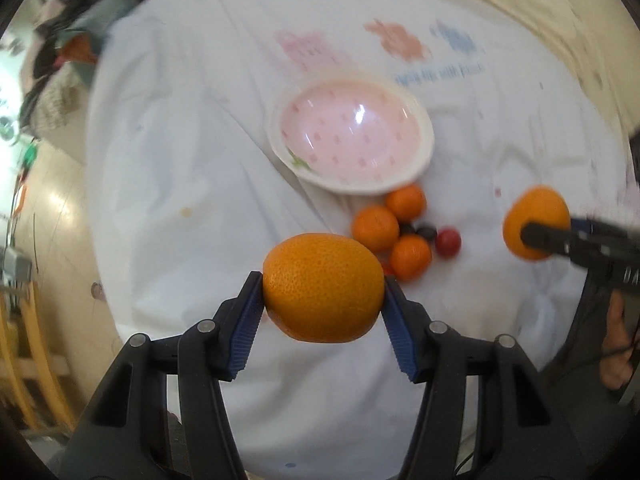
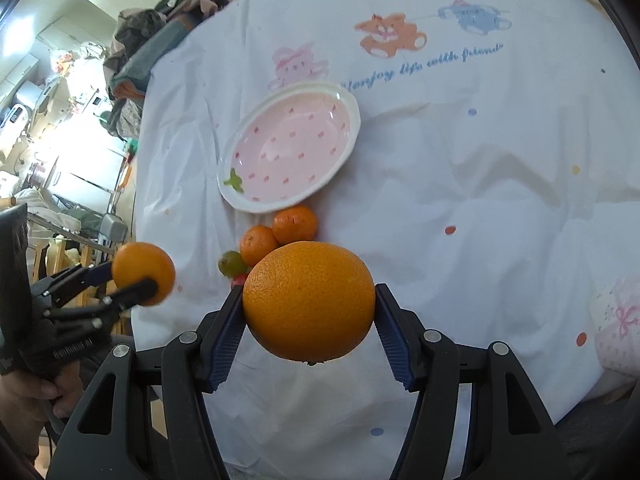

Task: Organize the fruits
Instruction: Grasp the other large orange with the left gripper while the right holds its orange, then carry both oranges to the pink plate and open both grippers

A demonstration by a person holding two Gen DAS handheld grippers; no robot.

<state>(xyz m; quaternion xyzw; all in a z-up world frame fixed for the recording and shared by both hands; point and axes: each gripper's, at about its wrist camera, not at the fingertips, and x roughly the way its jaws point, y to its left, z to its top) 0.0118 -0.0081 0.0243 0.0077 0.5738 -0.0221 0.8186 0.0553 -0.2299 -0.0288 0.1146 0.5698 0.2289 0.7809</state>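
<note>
My left gripper [image 1: 323, 284] is shut on a large orange [image 1: 323, 286] and holds it above the white cloth. My right gripper [image 2: 309, 298] is shut on another large orange [image 2: 309, 300]. Each shows in the other's view: the right gripper's orange [image 1: 536, 216] at the right edge, the left gripper's orange [image 2: 144, 272] at the left. An empty pink bowl [image 1: 416, 168] with a white rim sits ahead, also in the right wrist view [image 2: 236, 196]. Beside it lie small tangerines [image 1: 376, 227] [image 2: 295, 224], dark grapes [image 1: 426, 233], a red fruit [image 1: 448, 242] and a green grape [image 2: 232, 263].
A white cloth [image 2: 460, 184] with cartoon bears and blue lettering covers the table. A pile of clothes [image 2: 160, 32] lies at the far left corner. Room furniture [image 2: 60, 140] and floor show beyond the left edge. A pink pouch [image 2: 620, 328] lies at the right.
</note>
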